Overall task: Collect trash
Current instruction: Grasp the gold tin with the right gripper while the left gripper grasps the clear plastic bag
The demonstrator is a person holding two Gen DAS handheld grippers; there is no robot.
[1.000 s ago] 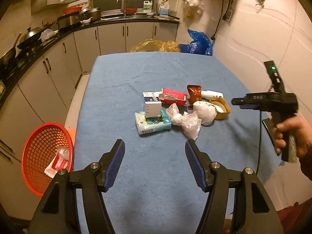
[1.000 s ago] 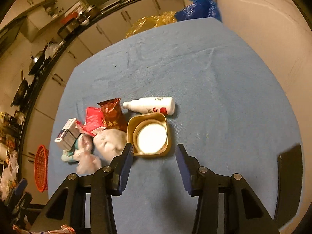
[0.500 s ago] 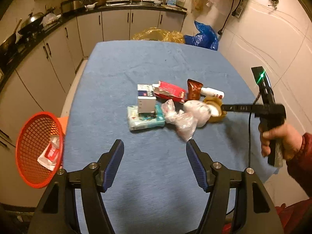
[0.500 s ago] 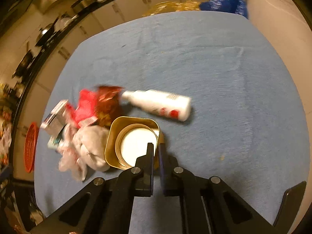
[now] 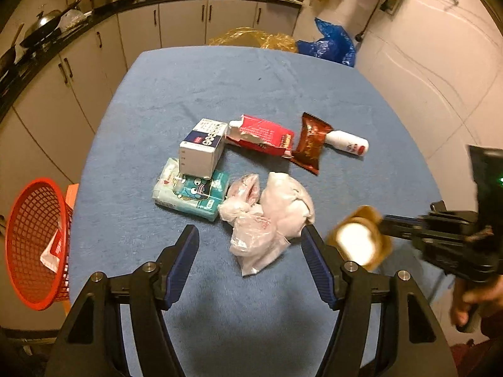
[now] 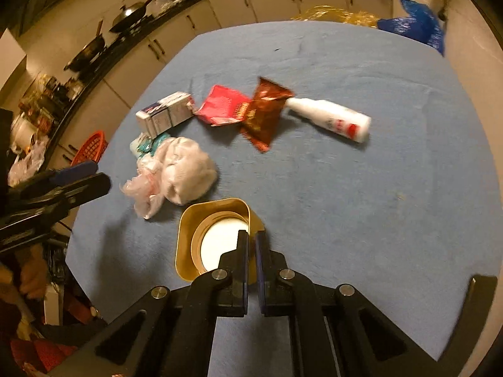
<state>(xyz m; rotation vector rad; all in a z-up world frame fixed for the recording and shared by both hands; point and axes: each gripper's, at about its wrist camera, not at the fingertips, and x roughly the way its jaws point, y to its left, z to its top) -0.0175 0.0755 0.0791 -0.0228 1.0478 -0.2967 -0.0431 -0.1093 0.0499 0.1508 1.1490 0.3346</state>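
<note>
Trash lies in a cluster at the middle of the blue-covered table (image 5: pixel 251 94); all places below are given relative to this table.

1. Off the left edge, below table level, stands the red basket (image 5: pixel 34 245). It already holds some wrappers. Risk: it is well apart from the right side, so a carried item must cross the whole cluster and may clip it.
2. At the near edge, the left gripper (image 5: pixel 250 259) hangs with jaws spread and nothing between them, just short of the crumpled plastic bags (image 5: pixel 267 216). Risk: loose film may slip out of a shallow pinch or drag the neighbouring tissue pack (image 5: pixel 188 194).
3. Toward the near right, the right gripper (image 6: pixel 251 245) is pinched on one thin wall of the gold tin (image 6: pixel 213 238). The tin looks blurred and appears lifted. Risk: a one-wall grip may let it pivot and drop.
4. Farther right, the white bottle (image 6: pixel 330 119) lies on its side and may roll.
</note>
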